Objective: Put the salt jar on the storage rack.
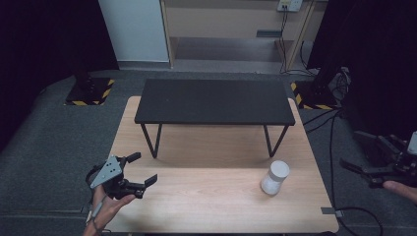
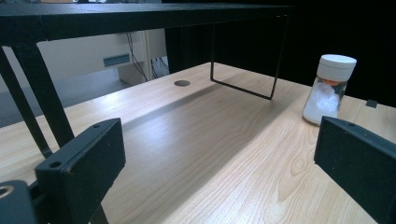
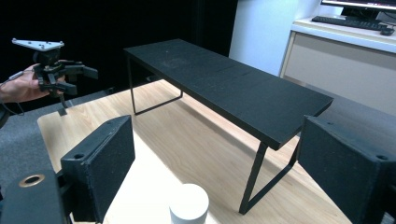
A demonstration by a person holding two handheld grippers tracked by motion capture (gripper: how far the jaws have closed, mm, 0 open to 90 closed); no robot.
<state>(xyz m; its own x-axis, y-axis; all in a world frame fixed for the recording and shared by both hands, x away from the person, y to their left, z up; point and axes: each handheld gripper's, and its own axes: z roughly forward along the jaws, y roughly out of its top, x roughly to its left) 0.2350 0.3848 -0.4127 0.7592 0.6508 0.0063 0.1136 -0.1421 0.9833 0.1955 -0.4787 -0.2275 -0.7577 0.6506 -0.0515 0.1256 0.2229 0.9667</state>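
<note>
**Both grippers held apart, jar standing free on the table**

In the high view, the left gripper (image 1: 145, 169) is held at the left edge of the wooden table (image 1: 196, 206), its jaws spread wide. The white-capped jar (image 1: 274, 177) is seen upright near the right edge, in front of the black shelf (image 1: 213, 102). The right gripper (image 1: 361, 156) is kept off the table, to the right.

In the left gripper view, the jaws are seen apart and the jar (image 2: 329, 88) is far ahead.

In the right gripper view, the jaws are wide apart, with the jar cap (image 3: 188, 203) low between them.
</note>
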